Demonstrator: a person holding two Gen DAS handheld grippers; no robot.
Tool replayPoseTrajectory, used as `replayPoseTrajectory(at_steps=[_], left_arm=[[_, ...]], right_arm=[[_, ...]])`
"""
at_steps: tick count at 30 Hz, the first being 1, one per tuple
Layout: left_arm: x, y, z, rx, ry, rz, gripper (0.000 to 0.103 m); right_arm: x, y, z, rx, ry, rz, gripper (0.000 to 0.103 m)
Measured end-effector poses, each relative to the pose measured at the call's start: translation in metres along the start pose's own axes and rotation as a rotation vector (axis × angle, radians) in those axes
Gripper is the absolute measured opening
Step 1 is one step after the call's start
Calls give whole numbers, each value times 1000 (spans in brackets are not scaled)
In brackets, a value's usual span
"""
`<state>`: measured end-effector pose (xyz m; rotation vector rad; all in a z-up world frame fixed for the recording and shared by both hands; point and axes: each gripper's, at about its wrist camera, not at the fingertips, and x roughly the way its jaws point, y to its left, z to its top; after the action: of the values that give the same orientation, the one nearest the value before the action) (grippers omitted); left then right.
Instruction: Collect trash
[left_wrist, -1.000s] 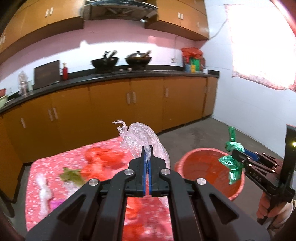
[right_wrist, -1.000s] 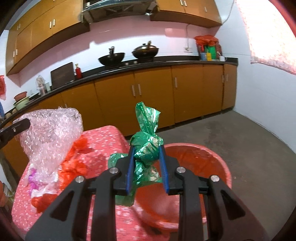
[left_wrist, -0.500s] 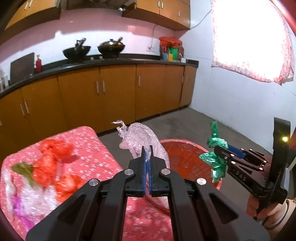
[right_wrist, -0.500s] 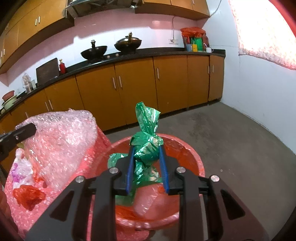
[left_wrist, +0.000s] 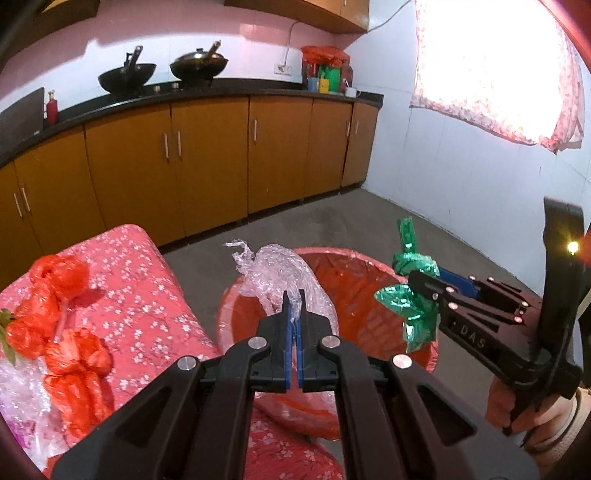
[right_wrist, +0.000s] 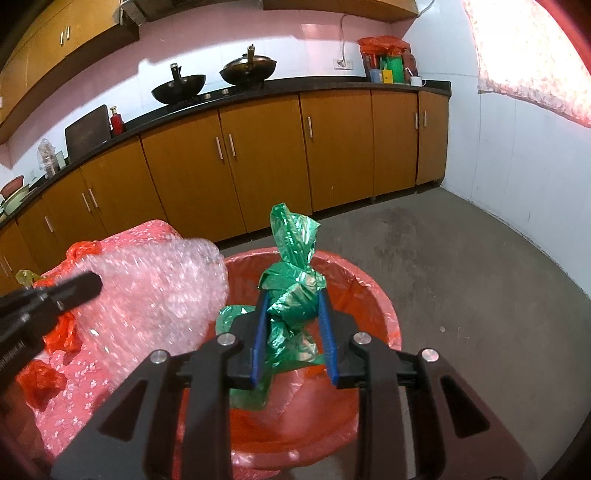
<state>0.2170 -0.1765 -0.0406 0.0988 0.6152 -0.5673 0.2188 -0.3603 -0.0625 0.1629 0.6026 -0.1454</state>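
Observation:
My left gripper (left_wrist: 294, 295) is shut on a clear bubble-wrap bag (left_wrist: 284, 280) and holds it over the near left rim of the red bin (left_wrist: 354, 280). My right gripper (right_wrist: 291, 295) is shut on a knotted green plastic bag (right_wrist: 293, 284) and holds it above the middle of the red-lined bin (right_wrist: 369, 295). In the left wrist view the right gripper (left_wrist: 424, 280) with the green bag (left_wrist: 410, 291) hangs over the bin's right side. In the right wrist view the bubble wrap (right_wrist: 159, 291) sits at the left.
A table with a pink flowered cloth (left_wrist: 140, 295) stands left of the bin, with red plastic bags (left_wrist: 55, 325) on it. Orange cabinets (left_wrist: 207, 162) with a black counter line the back. Grey floor (right_wrist: 461, 266) and a white wall lie to the right.
Both grippers have moved right from over the table to over the red bin, each still holding its bag.

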Motion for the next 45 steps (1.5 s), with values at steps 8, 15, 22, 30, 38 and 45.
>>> replayPoseTrajectory(at_steps=[8, 15, 22, 30, 38, 45], left_arm=[[14, -3, -4, 2, 31, 0, 1], [17, 0, -7, -15, 51, 9, 3], [10, 10, -6, -25, 49, 51, 4], [-5, 31, -4, -57, 35, 115, 4], [-51, 78, -9, -131, 3, 194, 6], [-110, 142, -31, -196, -64, 332, 14]], right_arm=[[6, 0, 3, -9, 1, 13, 33], [5, -4, 2, -1, -5, 22, 42], [-1, -5, 4, 3, -13, 16, 42], [-12, 5, 6, -16, -25, 25, 42], [-24, 48, 2, -64, -19, 103, 42], [-23, 116, -12, -135, 20, 225, 42]])
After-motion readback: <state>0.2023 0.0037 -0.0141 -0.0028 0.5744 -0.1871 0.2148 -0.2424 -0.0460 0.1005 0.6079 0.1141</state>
